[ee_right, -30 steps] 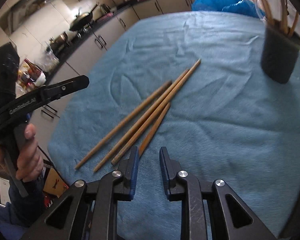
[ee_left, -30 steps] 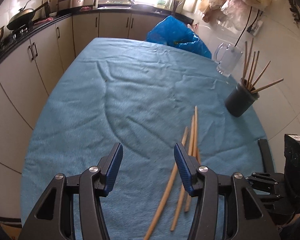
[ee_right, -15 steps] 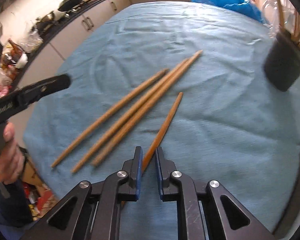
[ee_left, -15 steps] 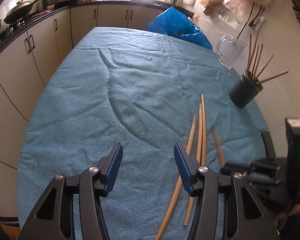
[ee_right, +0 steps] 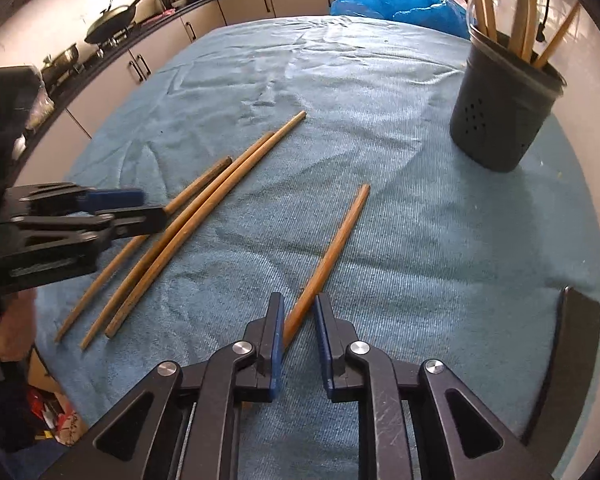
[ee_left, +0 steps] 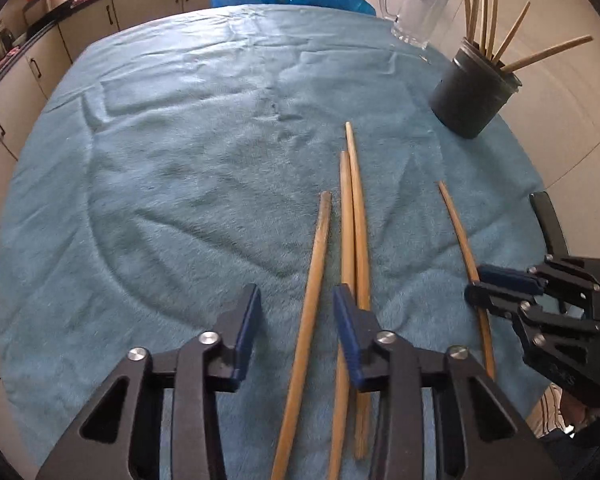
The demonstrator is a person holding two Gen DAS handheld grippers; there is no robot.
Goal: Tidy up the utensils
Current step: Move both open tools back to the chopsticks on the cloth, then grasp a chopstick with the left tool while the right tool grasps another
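Right wrist view: the right gripper (ee_right: pixel 297 318) has spread slightly around its lone chopstick (ee_right: pixel 332 248), loosening hold, while the left gripper (ee_left: pixel 296 312), wide open, has lowered astride another chopstick (ee_left: pixel 314 280).

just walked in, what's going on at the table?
Chopstick tidy-up, mid-task. The right gripper straddles one lone chopstick on the blue cloth, jaws not visibly closed on it. The left gripper is open over three more chopsticks. The dark holder already contains several.

three wooden chopsticks (ee_left: pixel 342 264) flat, side by side | fourth chopstick (ee_right: pixel 327 256) apart | dark holder (ee_right: pixel 504 112) upright, holding more
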